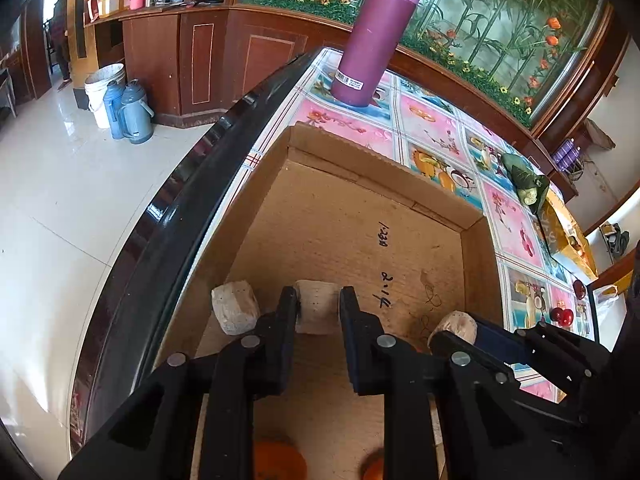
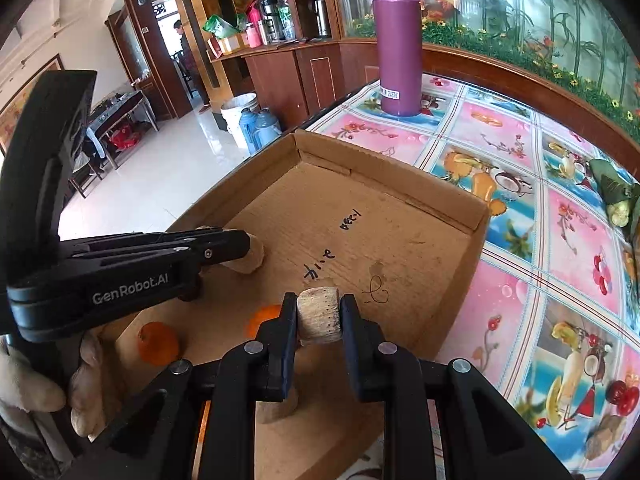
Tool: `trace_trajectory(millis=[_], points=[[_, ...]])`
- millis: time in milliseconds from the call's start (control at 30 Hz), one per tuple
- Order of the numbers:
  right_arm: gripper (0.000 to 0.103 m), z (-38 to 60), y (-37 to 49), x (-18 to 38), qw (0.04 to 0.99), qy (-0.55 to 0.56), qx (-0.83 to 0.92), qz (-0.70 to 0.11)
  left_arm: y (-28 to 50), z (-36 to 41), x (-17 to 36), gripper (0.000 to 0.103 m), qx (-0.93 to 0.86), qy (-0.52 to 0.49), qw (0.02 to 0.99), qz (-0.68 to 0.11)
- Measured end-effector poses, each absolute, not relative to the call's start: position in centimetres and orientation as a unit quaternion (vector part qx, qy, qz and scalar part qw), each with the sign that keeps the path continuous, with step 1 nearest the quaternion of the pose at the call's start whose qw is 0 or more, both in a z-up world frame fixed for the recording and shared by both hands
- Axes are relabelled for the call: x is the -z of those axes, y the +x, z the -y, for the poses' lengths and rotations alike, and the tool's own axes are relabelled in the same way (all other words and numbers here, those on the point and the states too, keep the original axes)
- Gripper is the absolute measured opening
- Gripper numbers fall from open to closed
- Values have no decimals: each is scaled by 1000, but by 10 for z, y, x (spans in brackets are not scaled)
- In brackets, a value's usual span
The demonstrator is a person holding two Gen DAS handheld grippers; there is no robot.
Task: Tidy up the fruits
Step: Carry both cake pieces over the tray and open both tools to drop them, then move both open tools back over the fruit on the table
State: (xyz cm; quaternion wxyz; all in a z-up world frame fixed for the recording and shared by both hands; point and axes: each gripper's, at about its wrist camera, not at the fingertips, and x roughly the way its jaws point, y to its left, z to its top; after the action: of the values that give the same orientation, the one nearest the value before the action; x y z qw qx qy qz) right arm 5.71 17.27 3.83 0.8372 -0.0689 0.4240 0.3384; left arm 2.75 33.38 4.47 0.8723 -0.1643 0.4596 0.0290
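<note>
A shallow cardboard box (image 1: 476,252) (image 2: 452,196) lies on the table. My left gripper (image 1: 319,300) is shut on a pale fruit chunk (image 1: 318,310) over the box floor. A second pale chunk (image 1: 234,308) lies to its left in the box. My right gripper (image 2: 319,306) is shut on another pale chunk (image 2: 319,316), also seen in the left wrist view (image 1: 454,326). The left gripper (image 2: 240,246) shows in the right wrist view, left of mine, over the box. Two oranges (image 2: 158,342) (image 2: 264,318) lie in the box near its front.
A purple bottle (image 1: 372,36) (image 2: 398,44) stands on the flowered tablecloth (image 2: 560,240) beyond the box. A green leaf-wrapped bundle (image 1: 526,182) (image 2: 616,196) lies at the right. The table's dark edge (image 1: 180,216) drops to the floor on the left. Red fruits (image 1: 562,315) lie far right.
</note>
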Motion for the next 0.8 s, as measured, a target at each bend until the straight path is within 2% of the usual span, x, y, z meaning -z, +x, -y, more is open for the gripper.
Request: trace_trajectory(millis=[33,67,100,167,233,300,367,500,633,800], points=[[25,-174,58,-37,836,-70,-339,-425,26,-335,-46,24,-29,-168,873,-456],[25,-175,59,-36,835,-70,-341,-426,24,-336,-48,32,-30,-171,875,-452],[25,-176,58,-36,835,-68,-343,-425,24,-336,-50,45,-35,-172,876,-449],[26,-177,60,-35,835,-69,-344,-423,18,-336,-57,60,-49,-172,881,-438],[29,-177,59,-36,837,-67,-346,-419,10,-337,-66,69,-59,-173,886,-425],[34,-174,58,-41,842,-63,-344,-412,0,-337,-75,82,-71,-177,890,-414],[44,-166,54,-48,847,-53,-342,-403,-13,-335,-85,87,-83,-183,894,-402],[51,-140,41,-65,859,-25,-337,-385,-39,-325,-99,94,-78,-199,898,-385],[58,-103,18,-73,868,6,-325,-375,-68,-304,-108,95,-68,-219,904,-362],[59,-61,-13,-75,881,36,-301,-362,-88,-262,-116,96,-65,-217,917,-327]])
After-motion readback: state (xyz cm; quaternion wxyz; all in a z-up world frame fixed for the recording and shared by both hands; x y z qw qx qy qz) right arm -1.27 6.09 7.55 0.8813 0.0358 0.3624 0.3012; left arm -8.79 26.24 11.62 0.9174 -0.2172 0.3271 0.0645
